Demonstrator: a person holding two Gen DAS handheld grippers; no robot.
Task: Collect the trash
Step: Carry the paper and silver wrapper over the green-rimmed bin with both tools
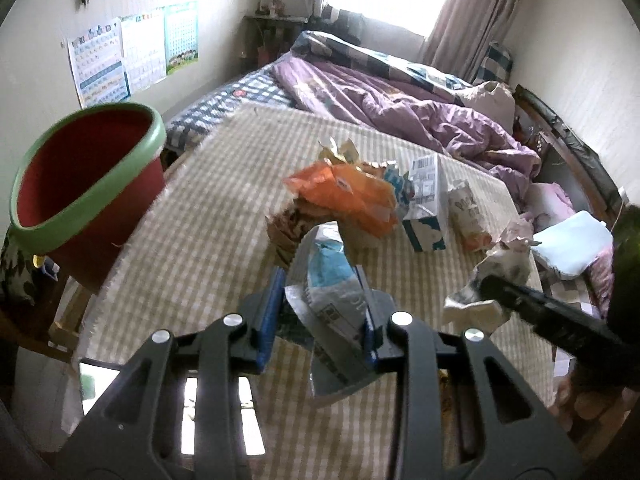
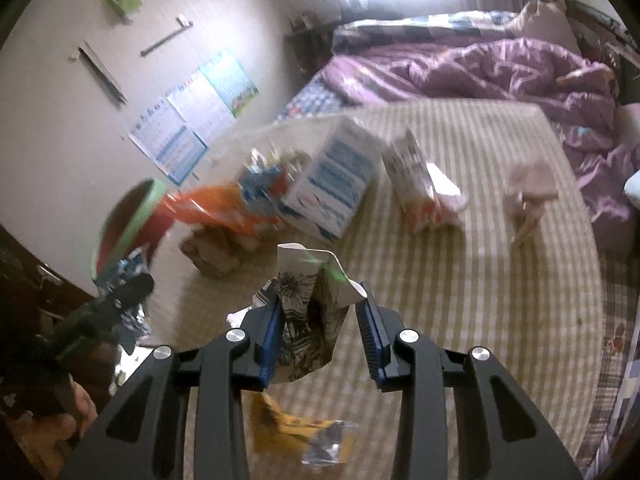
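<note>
Left gripper (image 1: pixel 320 304) jaws pinch a wrapper (image 1: pixel 332 280), right gripper (image 2: pixel 320 328) jaws pinch a carton (image 2: pixel 308 320), both lifted clear for the bin (image 1: pixel 88 168) beyond the left jaws.

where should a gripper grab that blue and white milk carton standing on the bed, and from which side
Grip the milk carton across its two flat side walls, just below the folded top, coming down from above on the camera's side. It stands upright with flat, parallel faces; the orange bag crowds one side and a white snack pouch the other, so a sideways approach would likely knock them.
</note>
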